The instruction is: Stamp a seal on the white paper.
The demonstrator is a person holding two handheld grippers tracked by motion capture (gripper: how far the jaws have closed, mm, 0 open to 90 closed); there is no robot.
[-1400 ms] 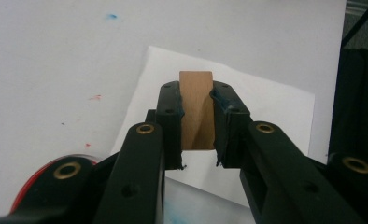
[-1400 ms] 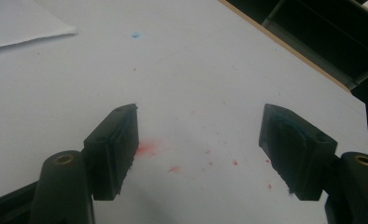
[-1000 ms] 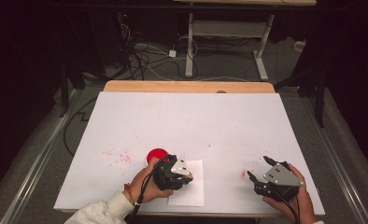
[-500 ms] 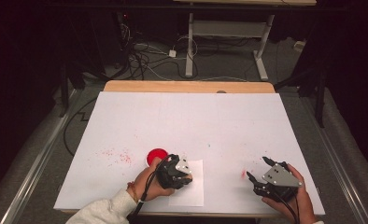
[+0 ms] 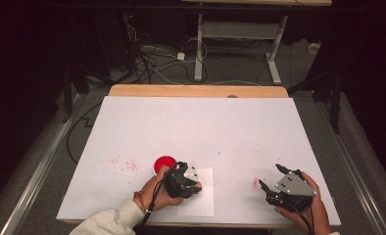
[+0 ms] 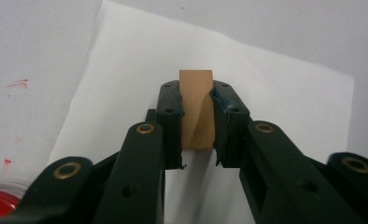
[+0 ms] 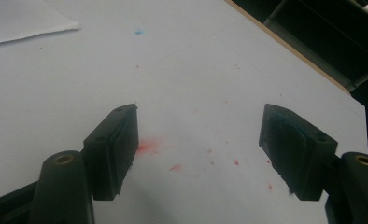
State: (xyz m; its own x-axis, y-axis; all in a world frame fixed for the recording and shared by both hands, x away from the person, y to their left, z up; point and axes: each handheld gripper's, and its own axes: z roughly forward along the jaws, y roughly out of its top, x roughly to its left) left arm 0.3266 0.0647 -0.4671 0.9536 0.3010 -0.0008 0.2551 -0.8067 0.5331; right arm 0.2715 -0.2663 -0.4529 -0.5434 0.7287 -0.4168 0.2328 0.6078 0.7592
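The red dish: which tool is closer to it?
Left. The left tool, clamping a wooden block, sits right beside the red dish; the right tool is far across the table.

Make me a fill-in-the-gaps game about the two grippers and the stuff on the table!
1. The left gripper is shut on a small ____ block.
2. That block is held over a sheet of ____.
3. The right gripper has its jaws ____ with nothing between them.
4. The round dish beside the left gripper is ____ in colour.

Missing words: wooden; paper; open; red
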